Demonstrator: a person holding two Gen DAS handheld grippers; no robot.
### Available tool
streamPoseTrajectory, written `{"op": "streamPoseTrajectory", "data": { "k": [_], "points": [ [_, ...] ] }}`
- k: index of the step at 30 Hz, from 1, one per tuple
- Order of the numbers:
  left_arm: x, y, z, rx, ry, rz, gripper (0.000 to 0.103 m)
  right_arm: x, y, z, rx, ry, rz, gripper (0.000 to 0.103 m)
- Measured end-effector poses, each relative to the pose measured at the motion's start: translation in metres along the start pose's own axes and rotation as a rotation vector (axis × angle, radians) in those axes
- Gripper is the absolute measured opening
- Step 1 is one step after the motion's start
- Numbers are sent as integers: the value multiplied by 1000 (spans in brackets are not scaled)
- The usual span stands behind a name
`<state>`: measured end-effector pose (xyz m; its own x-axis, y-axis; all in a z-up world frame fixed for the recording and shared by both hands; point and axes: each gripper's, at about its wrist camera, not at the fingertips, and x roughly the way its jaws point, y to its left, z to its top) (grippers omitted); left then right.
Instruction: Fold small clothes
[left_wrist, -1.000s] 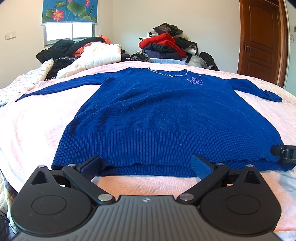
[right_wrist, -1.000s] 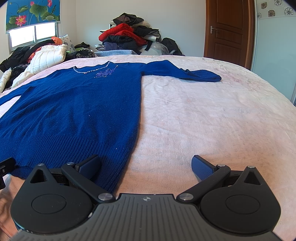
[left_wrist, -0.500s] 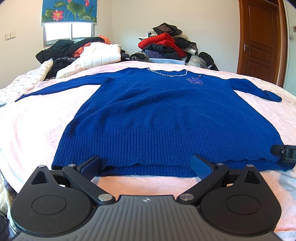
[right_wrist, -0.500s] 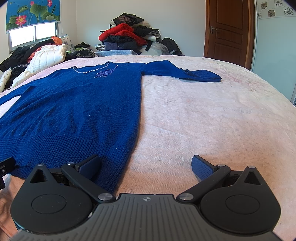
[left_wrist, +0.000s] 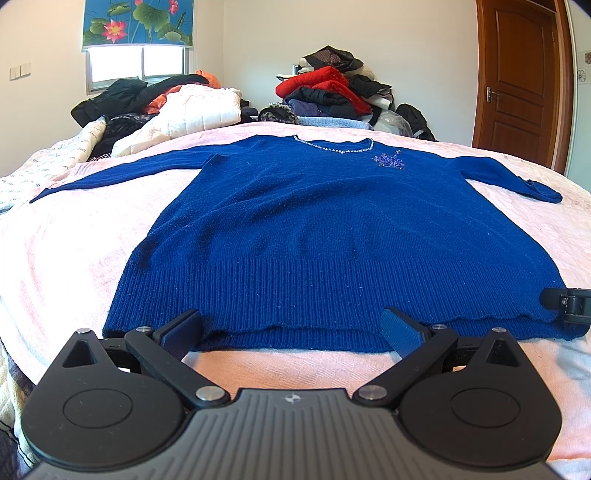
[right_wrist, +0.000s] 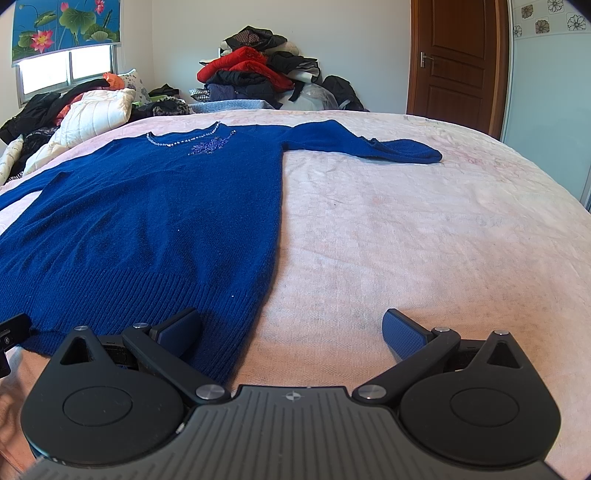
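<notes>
Nothing has shifted; we hold both the left gripper (left_wrist: 291, 328) and right gripper (right_wrist: 291, 328) spread wide at the sweater (left_wrist: 332, 229) hem (left_wrist: 295, 332), empty; next we must pinch its corners.

Almost nothing differs from the pictures a second back. The left gripper (left_wrist: 291, 328) and the right gripper (right_wrist: 291, 328) sit at the same spots by the blue sweater (left_wrist: 332, 236) hem (jaws as wide apart as before), and no fold shows in it.
</notes>
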<state>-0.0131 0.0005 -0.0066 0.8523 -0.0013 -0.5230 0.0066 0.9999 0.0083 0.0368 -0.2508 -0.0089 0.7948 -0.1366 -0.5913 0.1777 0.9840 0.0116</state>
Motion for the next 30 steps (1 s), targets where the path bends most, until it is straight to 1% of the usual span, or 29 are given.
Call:
{"op": "streamPoseTrajectory", "data": {
  "k": [11, 18, 21, 23, 25, 27, 30],
  "points": [
    [0, 0, 1, 4, 8, -4, 103, -1, 0, 0, -1, 1, 0, 102],
    [-5, 1, 10, 46, 52, -20, 103, -5, 0, 5, -22, 13, 1, 103],
    [-11, -1, 14, 78, 53, -34, 103, -9, -1, 11, -23, -4, 32, 103],
    [-12, -3, 21, 88, 61, -55, 103, -10, -1, 18, -28, -9, 50, 103],
    [-12, -4, 33, 91, 47, -83, 103, -10, -3, 28, -26, -29, 66, 103],
    [-11, -7, 46, 93, 22, -87, 103, -6, -7, 40, -25, -37, 71, 103],
    [-1, -12, 66, 87, 13, -97, 103, 4, -12, 54, -24, -42, 68, 103]
  ]
}}
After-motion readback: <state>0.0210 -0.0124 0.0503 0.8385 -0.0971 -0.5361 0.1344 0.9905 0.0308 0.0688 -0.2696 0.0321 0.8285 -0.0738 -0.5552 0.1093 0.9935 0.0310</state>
